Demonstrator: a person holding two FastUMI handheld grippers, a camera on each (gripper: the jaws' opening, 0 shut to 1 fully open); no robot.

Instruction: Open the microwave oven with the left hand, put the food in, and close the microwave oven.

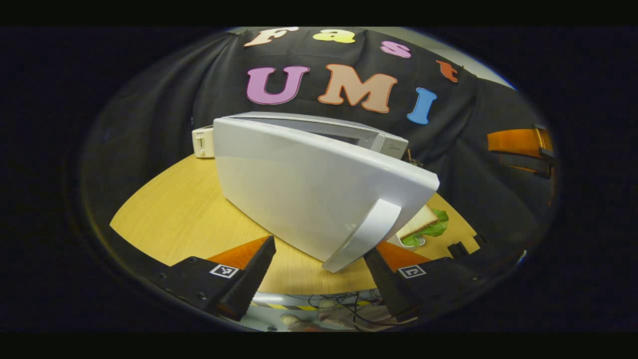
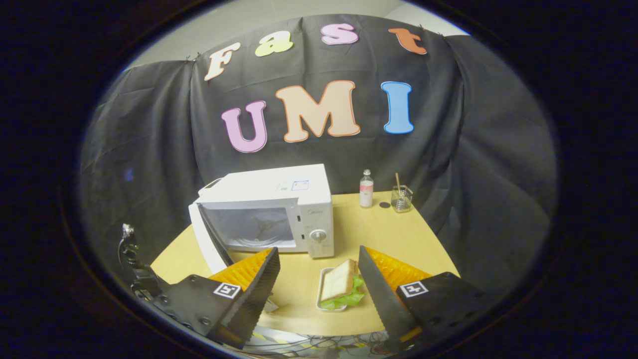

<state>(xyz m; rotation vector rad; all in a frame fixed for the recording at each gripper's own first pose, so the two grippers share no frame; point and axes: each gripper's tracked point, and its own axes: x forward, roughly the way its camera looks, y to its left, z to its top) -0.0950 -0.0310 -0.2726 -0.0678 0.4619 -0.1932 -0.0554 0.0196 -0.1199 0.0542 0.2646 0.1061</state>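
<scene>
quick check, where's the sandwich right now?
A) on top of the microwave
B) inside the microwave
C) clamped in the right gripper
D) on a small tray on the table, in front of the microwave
D: in the right gripper view the sandwich lies on its small tray on the table, in front of the microwave, whose door is swung open; the right gripper is open, its fingers apart on either side.

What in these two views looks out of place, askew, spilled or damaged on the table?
Nothing stands out. The microwave sits square on the table with its door swung open, as the task needs. The sandwich lies whole in its tray, and the bottle and glass stand upright with no spill.
</scene>
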